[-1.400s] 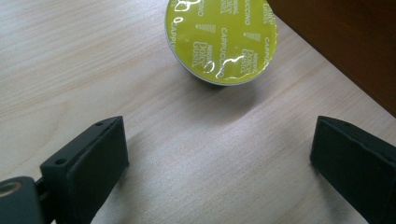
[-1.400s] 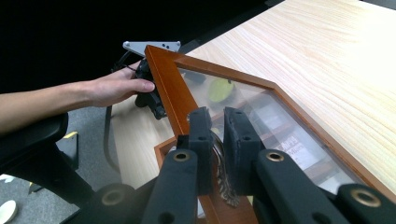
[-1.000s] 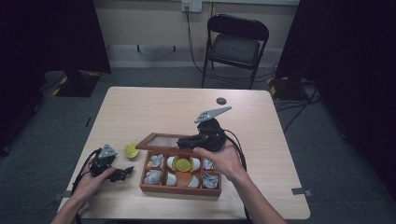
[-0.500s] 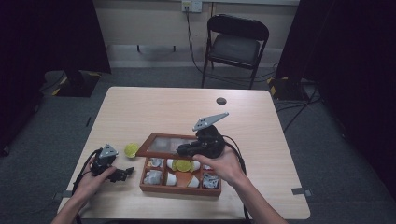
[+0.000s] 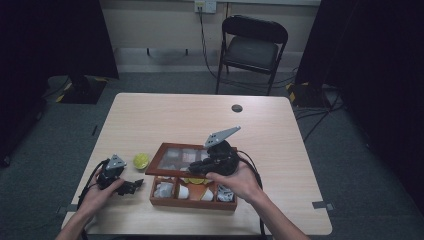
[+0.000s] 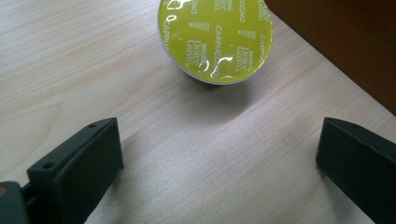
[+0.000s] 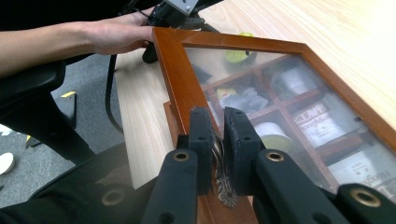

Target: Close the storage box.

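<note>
Resting near the table's front left corner, the left gripper has its jaws spread wide and grasps nothing; they have just been opening, with bare tabletop between them. Just beyond them lies a yellow coffee capsule, foil side up, its top cut off by the frame in the left gripper view. The foil reads "CAPPUCCINO" in repeated rows, with "NESCAFÉ Dolce Gusto" between; glare blots some of the letters. In the high view the capsule is a small yellow disc just beside the box's left end, too small there for any print to be read.

Further right, near the front edge, stands the wooden compartment box. Its glass-paned lid is raised at a tilt, hinged along the far side. The right gripper has its jaws clenched on a small ornate metal clasp at the lid's front rail; the clasp's upper part is hidden between the pads. Through the frosted pane the compartments blur: white capsules, crumpled pale sachets and a yellow capsule can be made out, and one label's lettering is too soft to read. The right hand hides the box's middle compartments in the high view. A small dark disc sits near the table's far edge.
</note>
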### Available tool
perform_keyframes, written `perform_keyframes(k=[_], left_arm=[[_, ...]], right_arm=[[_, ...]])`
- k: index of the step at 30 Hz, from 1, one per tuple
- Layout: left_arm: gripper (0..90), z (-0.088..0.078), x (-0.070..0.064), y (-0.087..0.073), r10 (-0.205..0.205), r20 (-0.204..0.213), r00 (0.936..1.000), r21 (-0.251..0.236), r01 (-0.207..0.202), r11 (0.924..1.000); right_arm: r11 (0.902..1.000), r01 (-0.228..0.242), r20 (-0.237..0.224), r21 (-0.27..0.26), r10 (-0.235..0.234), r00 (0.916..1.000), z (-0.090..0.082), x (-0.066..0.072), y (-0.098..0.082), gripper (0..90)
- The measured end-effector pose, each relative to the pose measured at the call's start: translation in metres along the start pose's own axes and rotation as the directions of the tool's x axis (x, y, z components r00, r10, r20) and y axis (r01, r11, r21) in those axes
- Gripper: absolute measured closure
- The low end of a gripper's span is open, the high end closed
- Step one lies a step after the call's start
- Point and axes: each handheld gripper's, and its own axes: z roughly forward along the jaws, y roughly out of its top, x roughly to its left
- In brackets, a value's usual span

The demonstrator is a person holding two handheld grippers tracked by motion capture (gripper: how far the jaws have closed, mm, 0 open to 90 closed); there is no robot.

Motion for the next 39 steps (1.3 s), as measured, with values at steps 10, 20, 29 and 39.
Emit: perform_keyframes(k=[10,20,29,39], left_arm=[[0.0,0.000,0.000,0.000,0.000,0.001,1.0000,0.001,0.000,1.0000],[0.0,0.000,0.000,0.000,0.005,-0.001,1.0000,0.005,-0.005,1.0000],[0.0,0.000,0.000,0.000,0.004,-0.001,1.0000,0.005,-0.004,1.0000],[0.0,0.000,0.000,0.000,0.005,-0.001,1.0000,0.005,-0.005,1.0000]], right_arm=[[0.9999,0.007,-0.014,-0.007,-0.007,0.9999,0.003,0.000,-0.005,82.2],[0.9994,0.025,-0.004,0.025,-0.025,0.9997,0.013,0.007,-0.017,82.1],[0.9985,0.026,-0.014,0.048,-0.025,0.9996,0.022,0.009,-0.028,82.1],[0.9940,0.034,-0.020,0.104,-0.032,0.9993,0.036,0.011,-0.041,82.1]])
